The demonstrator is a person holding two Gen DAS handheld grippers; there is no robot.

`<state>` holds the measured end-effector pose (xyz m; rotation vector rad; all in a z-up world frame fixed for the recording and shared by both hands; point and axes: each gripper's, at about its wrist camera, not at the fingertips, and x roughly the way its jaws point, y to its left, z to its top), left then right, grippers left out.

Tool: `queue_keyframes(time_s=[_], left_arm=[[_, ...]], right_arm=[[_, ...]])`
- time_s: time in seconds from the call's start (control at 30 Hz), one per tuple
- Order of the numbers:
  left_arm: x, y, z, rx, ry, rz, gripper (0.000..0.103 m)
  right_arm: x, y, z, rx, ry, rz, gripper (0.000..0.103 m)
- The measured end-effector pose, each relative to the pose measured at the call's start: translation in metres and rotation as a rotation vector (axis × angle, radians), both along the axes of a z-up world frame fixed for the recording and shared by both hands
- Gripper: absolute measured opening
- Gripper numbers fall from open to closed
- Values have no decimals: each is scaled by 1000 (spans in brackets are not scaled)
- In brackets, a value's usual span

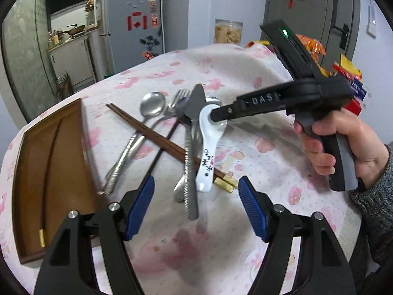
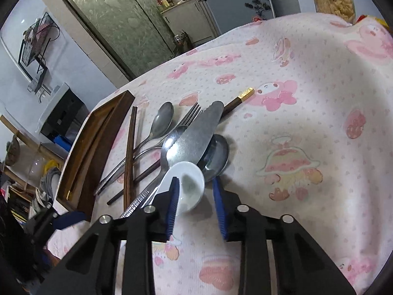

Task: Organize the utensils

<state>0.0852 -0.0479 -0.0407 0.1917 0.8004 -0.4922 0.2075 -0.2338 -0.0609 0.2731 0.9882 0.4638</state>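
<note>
A pile of utensils lies on the pink patterned cloth: a white ceramic spoon (image 1: 207,147), steel spoons (image 1: 152,103), a fork (image 1: 178,98), a knife (image 1: 194,103) and brown chopsticks (image 1: 147,130). A wooden tray (image 1: 49,162) lies to the left. My left gripper (image 1: 196,206) is open, just short of the handles' near ends. My right gripper (image 2: 195,191) is open, its fingers on either side of the white spoon's bowl (image 2: 189,186); it also shows in the left wrist view (image 1: 216,115). The knife (image 2: 201,135) lies across the steel spoons (image 2: 216,157).
Snack packets (image 1: 343,73) and a jar (image 1: 227,32) stand at the table's far right edge. The tray (image 2: 98,142) runs along the table's left edge. A fridge and kitchen door are behind. The cloth (image 2: 307,123) to the right of the pile is bare.
</note>
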Motion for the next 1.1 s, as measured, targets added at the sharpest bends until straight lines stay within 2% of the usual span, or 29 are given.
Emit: queue_keyframes(time_s=[0.03, 0.1, 0.17, 0.23, 0.3, 0.43, 0.53, 0.57, 0.6, 0.7, 0.83, 1.1], left_arm=[[4, -3, -3, 4, 5, -5, 74], [7, -7, -7, 9, 10, -9, 74], [10, -10, -10, 16, 14, -13, 73], [12, -13, -11, 27, 12, -12, 71], [13, -14, -12, 31, 9, -11, 64], [16, -16, -13, 28, 14, -16, 62], [19, -15, -13, 17, 15, -6, 39], [20, -13, -11, 7, 17, 0, 24], [21, -9, -10, -6, 20, 5, 20], [18, 2, -2, -8, 4, 30, 20], [19, 31, 7, 3, -1, 87, 19], [32, 128, 20, 65, 7, 282, 21]], right_arm=[[0, 1, 0, -12, -6, 1, 26], [3, 4, -1, -2, 1, 5, 10], [2, 3, 0, 9, 1, -2, 6], [-2, -1, 7, 54, -5, 0, 5], [-8, -5, 16, 97, -18, 4, 5], [-17, -7, 35, 152, -47, 5, 5], [-21, -3, 47, 156, -73, 18, 5], [-22, -1, 50, 147, -79, 16, 5], [-22, 2, 52, 141, -84, 21, 4], [-21, 17, 59, 136, -93, 37, 4], [-14, 59, 73, 137, -111, 93, 5], [26, 168, 68, 172, -43, 219, 4]])
